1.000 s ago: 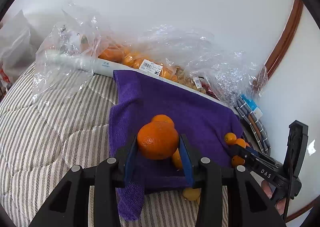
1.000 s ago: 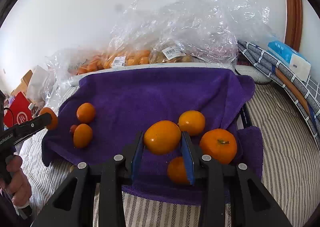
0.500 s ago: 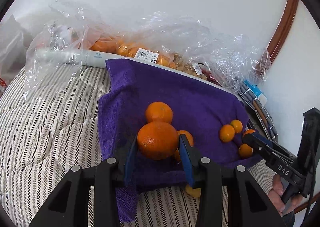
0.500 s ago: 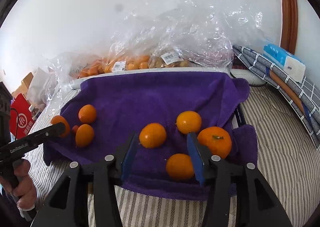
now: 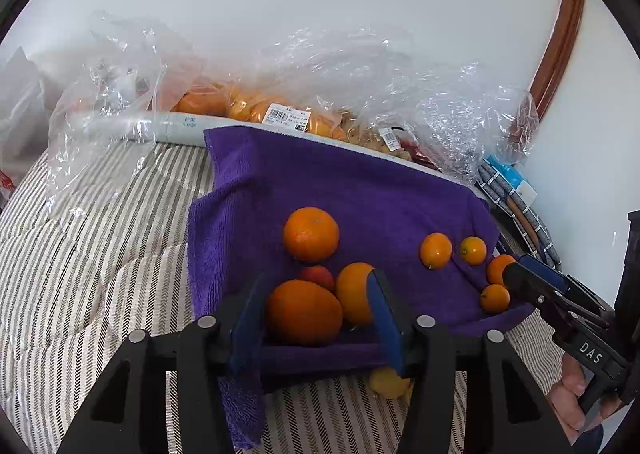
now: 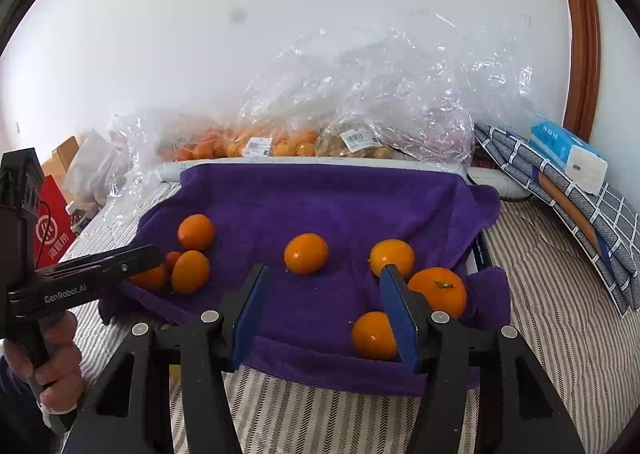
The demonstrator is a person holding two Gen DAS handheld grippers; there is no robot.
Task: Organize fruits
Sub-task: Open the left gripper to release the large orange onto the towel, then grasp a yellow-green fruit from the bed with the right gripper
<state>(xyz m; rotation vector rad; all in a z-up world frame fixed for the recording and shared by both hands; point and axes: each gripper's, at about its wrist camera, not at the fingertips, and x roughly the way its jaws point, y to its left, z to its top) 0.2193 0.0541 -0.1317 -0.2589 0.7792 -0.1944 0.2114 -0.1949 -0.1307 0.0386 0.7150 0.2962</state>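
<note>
A purple towel (image 5: 360,189) (image 6: 328,197) lies on the striped bed with several oranges on it. My left gripper (image 5: 312,294) is open around a large orange (image 5: 304,312) that rests on the towel's near left part, beside another orange (image 5: 354,292), a small red fruit (image 5: 318,276) and a round orange (image 5: 311,234) behind. My right gripper (image 6: 324,286) is open and empty above the towel. An orange (image 6: 306,253) lies just beyond it; three more oranges (image 6: 438,290) lie by its right finger. The left gripper shows in the right wrist view (image 6: 132,260).
Clear plastic bags of fruit (image 6: 360,113) (image 5: 280,109) line the white wall behind the towel. A folded checked cloth and a tissue box (image 6: 568,151) lie at the right. A yellow fruit (image 5: 390,382) lies on the striped bedding below the towel's edge. A red bag (image 6: 50,230) stands left.
My left gripper has lowered its orange onto the towel and opened. My right gripper let go of its orange, opened wider and drew back; that orange now rests on the towel.
</note>
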